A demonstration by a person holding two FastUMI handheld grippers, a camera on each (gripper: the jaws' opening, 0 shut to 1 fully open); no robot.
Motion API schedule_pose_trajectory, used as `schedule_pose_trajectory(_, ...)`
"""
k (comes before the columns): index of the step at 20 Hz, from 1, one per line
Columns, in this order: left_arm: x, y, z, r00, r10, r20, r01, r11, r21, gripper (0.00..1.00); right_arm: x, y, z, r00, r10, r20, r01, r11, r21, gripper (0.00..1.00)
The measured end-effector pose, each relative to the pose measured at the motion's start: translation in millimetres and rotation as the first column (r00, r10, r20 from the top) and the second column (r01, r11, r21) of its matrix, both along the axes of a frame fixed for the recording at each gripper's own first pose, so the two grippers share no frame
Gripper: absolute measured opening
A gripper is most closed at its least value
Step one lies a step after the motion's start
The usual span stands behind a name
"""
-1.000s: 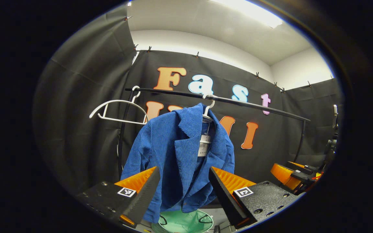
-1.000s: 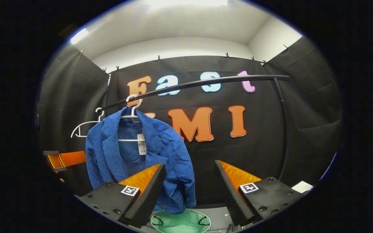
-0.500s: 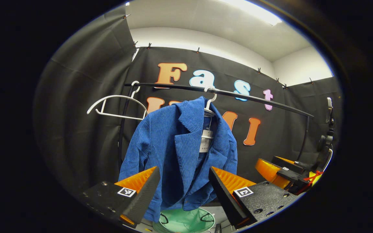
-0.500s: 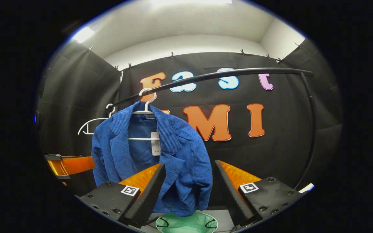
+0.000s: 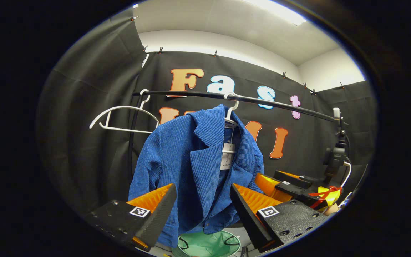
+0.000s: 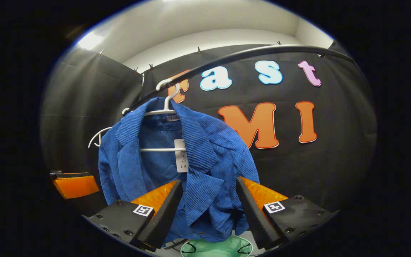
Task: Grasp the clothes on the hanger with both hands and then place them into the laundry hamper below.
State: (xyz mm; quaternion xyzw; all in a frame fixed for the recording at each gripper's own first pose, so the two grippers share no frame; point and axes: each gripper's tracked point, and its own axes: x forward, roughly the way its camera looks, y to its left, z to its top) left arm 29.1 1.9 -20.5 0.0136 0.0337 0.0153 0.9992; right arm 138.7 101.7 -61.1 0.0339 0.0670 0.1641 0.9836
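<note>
A black rail [image 5: 262, 103] is carrying a blue corduroy jacket [image 5: 194, 167] on a white hanger [image 6: 164, 107], hanging directly over the green laundry hamper [image 5: 209, 244] so it can drop straight in. The left gripper [image 5: 202, 210] and right gripper [image 6: 209, 210] are facing the jacket's front, jaws spread wide, gripping nothing, presumably lining up a two-handed grasp

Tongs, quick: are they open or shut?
Left tongs: open, holding nothing, blue jacket ahead.
Right tongs: open, jacket between the fingers, not pinched.
</note>
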Motion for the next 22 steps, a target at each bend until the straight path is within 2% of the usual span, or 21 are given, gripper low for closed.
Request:
schedule_pose_trajectory(2, 3.1, -0.4, -1.4, 1.0, 0.005, 0.001, -0.005, 1.0, 0.001, 0.95, 16.0, 0.6, -5.5, 1.0, 0.0, -0.015, 0.0, 1.0, 0.009, 0.98)
schedule_pose_trajectory(3, 6.2, -1.1, -1.6, 1.0, 0.007, 0.001, -0.007, 1.0, 0.0, 0.95, 23.3, 0.9, -7.5, 1.0, -0.003, -0.018, 0.003, 1.0, 0.007, 0.91)
schedule_pose_trajectory(4, 8.1, -1.3, -2.0, 1.0, 0.008, 0.001, -0.008, 1.0, 0.0, 0.95, 29.7, 1.8, -9.3, 1.0, -0.002, -0.02, 0.002, 1.0, 0.002, 0.9)
schedule_pose_trajectory(5, 8.1, -0.2, -3.6, 1.0, 0.01, -0.001, -0.01, 1.0, 0.002, 0.95, 35.7, 3.1, -11.5, 1.0, -0.003, -0.021, 0.003, 1.0, -0.004, 0.9)
schedule_pose_trajectory(6, 9.3, -0.1, -4.0, 1.0, 0.012, -0.002, -0.012, 1.0, 0.005, 0.95, 42.2, 5.6, -13.3, 1.0, -0.002, -0.022, 0.002, 1.0, -0.009, 0.97)
schedule_pose_trajectory(7, 10.0, 0.0, -4.0, 1.0, 0.015, -0.003, -0.015, 1.0, 0.007, 0.95, 48.6, 9.0, -15.1, 1.0, -0.001, -0.024, 0.0, 1.0, -0.012, 0.97)
schedule_pose_trajectory(8, 10.9, 0.7, -5.1, 1.0, 0.018, -0.005, -0.018, 1.0, 0.009, 0.95, 52.3, 11.4, -17.3, 1.0, 0.0, -0.029, -0.001, 1.0, -0.013, 0.89)
schedule_pose_trajectory(10, 12.5, 2.0, -5.2, 1.0, 0.027, -0.009, -0.027, 1.0, 0.002, 0.95, 58.6, 18.4, -20.1, 0.999, 0.01, -0.041, -0.01, 1.0, -0.004, 0.89)
schedule_pose_trajectory(11, 15.2, -0.4, -4.6, 1.0, 0.025, -0.008, -0.025, 1.0, -0.005, 0.95, 61.8, 21.0, -20.7, 0.999, 0.013, -0.044, -0.013, 1.0, -0.002, 0.97)
schedule_pose_trajectory(12, 17.1, -0.7, -3.1, 1.0, 0.026, -0.003, -0.026, 1.0, -0.007, 0.95, 65.6, 22.4, -21.7, 0.999, 0.012, -0.044, -0.012, 1.0, -0.002, 0.89)
schedule_pose_trajectory(17, 27.8, -3.5, -2.3, 1.0, 0.021, 0.003, -0.021, 1.0, -0.007, 0.95, 81.3, 36.4, -31.8, 0.997, 0.039, -0.059, -0.039, 0.999, -0.005, 0.89)
schedule_pose_trajectory(22, 34.0, 0.5, -4.2, 0.999, 0.035, 0.004, -0.035, 0.999, 0.009, 0.95, 89.8, 45.2, -36.2, 0.994, 0.069, -0.083, -0.066, 0.997, 0.032, 0.84)
